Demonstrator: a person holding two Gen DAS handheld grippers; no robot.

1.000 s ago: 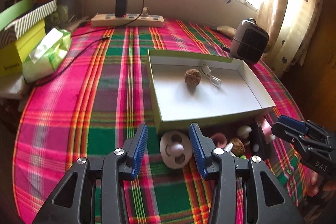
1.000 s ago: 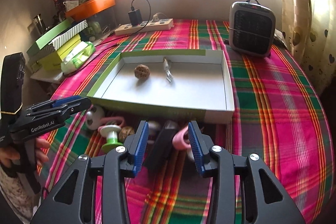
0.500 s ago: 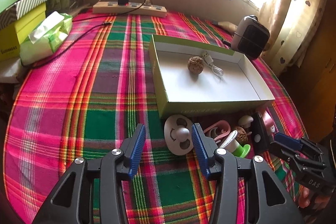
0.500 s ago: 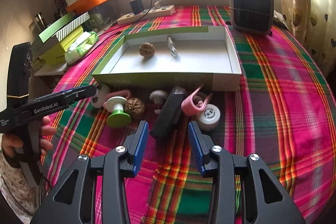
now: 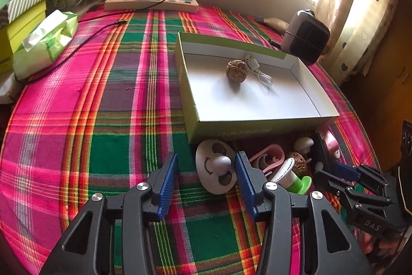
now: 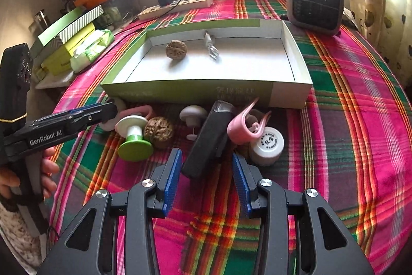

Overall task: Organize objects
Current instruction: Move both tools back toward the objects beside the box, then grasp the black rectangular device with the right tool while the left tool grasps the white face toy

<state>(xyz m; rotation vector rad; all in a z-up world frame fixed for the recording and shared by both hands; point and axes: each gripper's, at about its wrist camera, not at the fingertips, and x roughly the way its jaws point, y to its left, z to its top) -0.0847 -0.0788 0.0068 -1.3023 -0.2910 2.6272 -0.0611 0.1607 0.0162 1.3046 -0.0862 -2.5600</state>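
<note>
Lowered, the open right claw (image 6: 206, 172) straddles the black case (image 6: 208, 138), hidden from the left view.

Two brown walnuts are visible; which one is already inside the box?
The brown walnut beside the white cable lies in the box; the other walnut sits on the tablecloth outside.

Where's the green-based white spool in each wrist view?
Left wrist: green-based spool, lower right, just right of the left gripper, partly hidden behind its right jaw.
Right wrist: left of centre, beside a walnut, ahead of the right gripper.
Shared landmark: open box behind it.
</note>
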